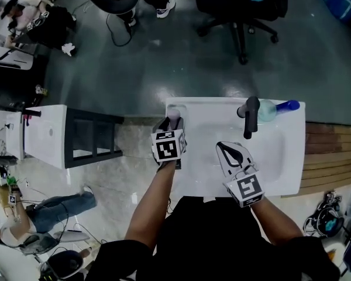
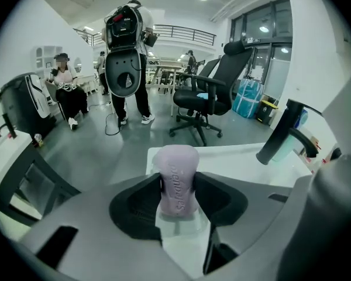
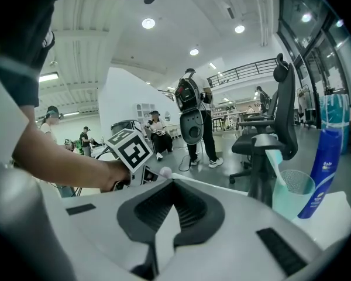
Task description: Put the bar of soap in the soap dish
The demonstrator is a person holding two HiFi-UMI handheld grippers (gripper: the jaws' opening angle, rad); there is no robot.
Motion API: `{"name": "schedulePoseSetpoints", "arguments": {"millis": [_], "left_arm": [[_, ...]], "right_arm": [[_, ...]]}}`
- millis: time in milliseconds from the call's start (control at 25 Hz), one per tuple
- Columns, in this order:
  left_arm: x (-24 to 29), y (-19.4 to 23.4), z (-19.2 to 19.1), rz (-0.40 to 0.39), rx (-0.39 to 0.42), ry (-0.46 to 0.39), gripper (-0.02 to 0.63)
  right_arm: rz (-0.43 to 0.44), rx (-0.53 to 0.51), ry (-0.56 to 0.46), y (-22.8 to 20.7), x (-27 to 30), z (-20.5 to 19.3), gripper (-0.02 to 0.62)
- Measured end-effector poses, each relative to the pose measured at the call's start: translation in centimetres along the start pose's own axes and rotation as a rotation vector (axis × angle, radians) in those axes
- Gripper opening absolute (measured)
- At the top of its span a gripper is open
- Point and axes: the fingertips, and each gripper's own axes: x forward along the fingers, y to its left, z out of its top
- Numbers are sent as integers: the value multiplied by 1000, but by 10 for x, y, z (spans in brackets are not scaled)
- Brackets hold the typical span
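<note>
- The white washbasin (image 1: pixel 281 163) fills the middle of the head view; its near edge is covered by the person's dark shirt and forearms, and its front left corner sits behind the left gripper's marker cube.
- A black office chair (image 1: pixel 240 4) stands on the grey floor beyond the basin, its back cut off by the top of the head view.
- The black faucet (image 1: pixel 251 119) rises at the basin's back rim; from above its base cannot be made out.
- The left gripper (image 1: pixel 174 122) is over the basin's back left corner, jaws clamped on the bar of soap (image 2: pixel 176 168), one pad on each side.
- The right gripper (image 1: pixel 222 147) hovers over the bowl with its jaws pressed together and nothing between them (image 3: pixel 172 183).
- A blue bottle (image 3: pixel 322 157) stands just beside a pale teal cup (image 3: pixel 292 186) at the back right; from above only the bottle's top shows clearly.
- The lilac soap stands upright, held on its narrow sides; its lower end is sunk between the pads, its raised lettering is too blurred to read, and a pale shape below it is too faint to identify.
</note>
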Motion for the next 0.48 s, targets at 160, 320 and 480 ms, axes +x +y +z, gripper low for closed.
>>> {"name": "schedulePoseSetpoints", "arguments": {"millis": [160, 320, 480], "left_arm": [[6, 0, 2, 18, 13, 6, 199], [9, -1, 1, 28, 28, -8, 199], [4, 0, 8, 36, 35, -56, 213]], "right_arm": [[0, -3, -2, 0, -1, 1, 6], [-11, -5, -46, -1, -5, 9, 6], [-22, 10, -73, -2, -7, 17, 6]]}}
